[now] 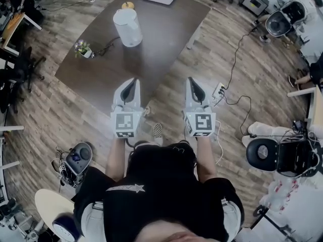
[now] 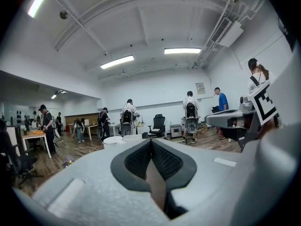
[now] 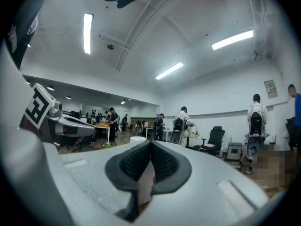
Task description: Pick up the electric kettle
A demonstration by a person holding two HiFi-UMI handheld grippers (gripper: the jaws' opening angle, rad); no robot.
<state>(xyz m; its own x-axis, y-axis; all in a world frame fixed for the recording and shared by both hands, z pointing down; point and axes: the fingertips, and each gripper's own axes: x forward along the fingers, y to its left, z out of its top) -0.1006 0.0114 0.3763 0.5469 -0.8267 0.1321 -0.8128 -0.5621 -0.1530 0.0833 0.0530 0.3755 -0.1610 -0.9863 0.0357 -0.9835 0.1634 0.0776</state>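
Holds grey left gripper (image 1: 132, 82) and grey right gripper (image 1: 192, 82), jaws pressed together, empty, well short of white cylindrical electric kettle (image 1: 127, 27) ahead.

I see my left gripper (image 2: 151, 144), jaws pressed together and empty; the white kettle (image 2: 114, 141) peeks up just beyond.

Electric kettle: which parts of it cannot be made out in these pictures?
Head view: the electric kettle is too small to show handle or spout.
Left gripper view: shut tongs of the left gripper hide all below its top.
Right gripper view: the right gripper hides the same.
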